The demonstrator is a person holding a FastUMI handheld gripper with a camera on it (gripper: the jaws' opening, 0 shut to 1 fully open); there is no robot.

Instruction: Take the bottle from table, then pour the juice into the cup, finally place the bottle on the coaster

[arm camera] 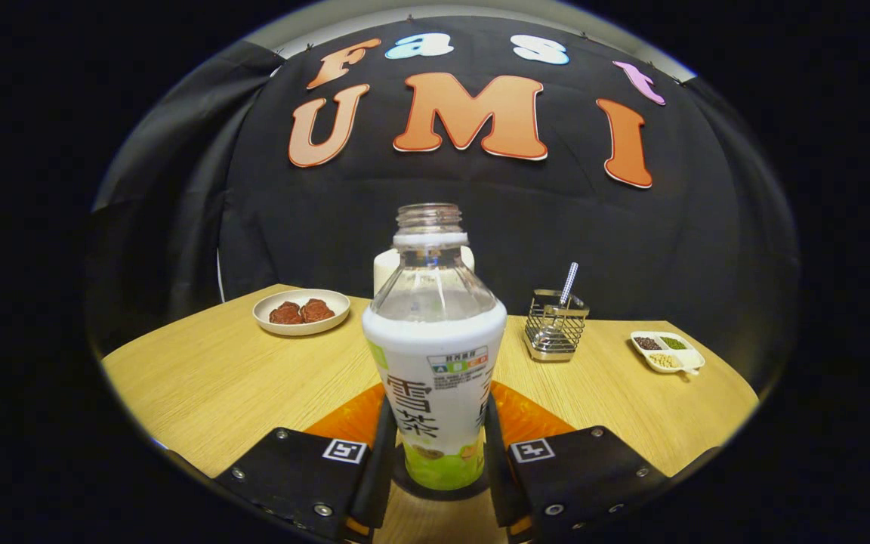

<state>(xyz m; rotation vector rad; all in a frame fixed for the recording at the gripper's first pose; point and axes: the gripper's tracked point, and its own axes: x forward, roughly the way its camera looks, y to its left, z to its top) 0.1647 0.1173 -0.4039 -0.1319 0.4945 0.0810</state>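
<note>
One uncapped, white-labelled bottle (pixel 435 355) upright between gripper (pixel 435 446) fingers.

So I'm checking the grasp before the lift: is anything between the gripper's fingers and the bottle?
Nothing visible. The gripper has its fingers on either side of the bottle, right against its lower label, with the white cup behind.

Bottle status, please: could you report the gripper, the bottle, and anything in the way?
Gripper shut on bottle, fingers either side of its lower body. Bottle upright, cap off. Cup directly behind it, mostly hidden. Wire basket off to one side.
</note>
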